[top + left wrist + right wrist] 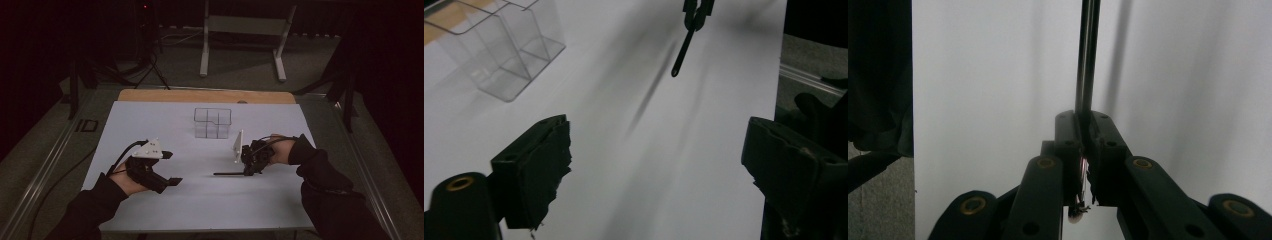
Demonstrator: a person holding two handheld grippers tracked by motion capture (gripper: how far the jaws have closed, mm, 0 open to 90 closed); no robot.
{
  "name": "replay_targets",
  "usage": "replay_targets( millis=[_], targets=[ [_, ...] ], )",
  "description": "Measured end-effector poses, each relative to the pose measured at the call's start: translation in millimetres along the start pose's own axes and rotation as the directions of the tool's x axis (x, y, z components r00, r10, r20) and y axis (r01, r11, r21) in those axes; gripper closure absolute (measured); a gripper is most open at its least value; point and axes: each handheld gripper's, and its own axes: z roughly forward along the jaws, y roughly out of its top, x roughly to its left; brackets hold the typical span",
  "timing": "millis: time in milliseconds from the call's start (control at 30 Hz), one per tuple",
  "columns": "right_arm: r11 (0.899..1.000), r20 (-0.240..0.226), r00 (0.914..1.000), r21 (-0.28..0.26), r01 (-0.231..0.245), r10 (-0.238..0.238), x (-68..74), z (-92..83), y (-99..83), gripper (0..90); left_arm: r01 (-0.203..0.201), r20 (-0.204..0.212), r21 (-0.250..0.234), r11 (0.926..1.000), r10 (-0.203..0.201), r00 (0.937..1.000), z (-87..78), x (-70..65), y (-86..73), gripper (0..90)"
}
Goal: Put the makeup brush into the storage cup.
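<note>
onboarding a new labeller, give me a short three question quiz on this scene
1. True or false: the right hand-held gripper is shut on the thin black rod.
2. Which hand-held gripper has open jaws with nothing between them? A) left B) right
3. Fill in: the clear divided box stands on the white ____.

Key: 1 true; 2 A, the left hand-held gripper; 3 sheet.

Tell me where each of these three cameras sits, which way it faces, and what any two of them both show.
High view: above the person's side, looking forward and down on the white sheet; both forearms show.
Left gripper view: rides the left gripper, jaws apart, facing the clear organizer.
Right gripper view: rides the right gripper, shut on the thin black rod.
Shared: all three show that rod; the high and left gripper views show the organizer.
</note>
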Motion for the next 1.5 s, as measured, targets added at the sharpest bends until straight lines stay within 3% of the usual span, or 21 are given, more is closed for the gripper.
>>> replay_targets(
  millis=[400, 933, 1167, 1500],
  targets=[
    [1.000, 0.005, 0.9999, 0.003, 0.011, -0.011, -0.8, 0.9, 3.5, 84.0, -0.002, 0.072, 0.071, 0.9975, -0.003, 0.9974, 25.7, 2.5, 19.6, 19.8],
    [1.000, 0.007, 0.9998, 0.005, 0.016, -0.016, -1.6, 2.0, 9.9, 84.0, -0.034, 0.082, 0.141, 0.9894, 0.023, 0.9964, 51.1, 2.6, 37.4, 32.5],
    [1.000, 0.005, 0.9999, 0.003, 0.012, -0.012, -2.1, 1.8, 11.9, 84.0, -0.100, 0.065, 0.194, 0.9759, 0.089, 0.9939, 74.3, -4.7, 48.6, 43.1],
    [1.000, 0.008, 0.9999, 0.002, 0.014, -0.014, -1.2, -0.7, 11.7, 84.0, -0.140, 0.104, 0.233, 0.9625, 0.118, 0.9875, 101.7, -9.0, 53.3, 51.2]
  ],
)
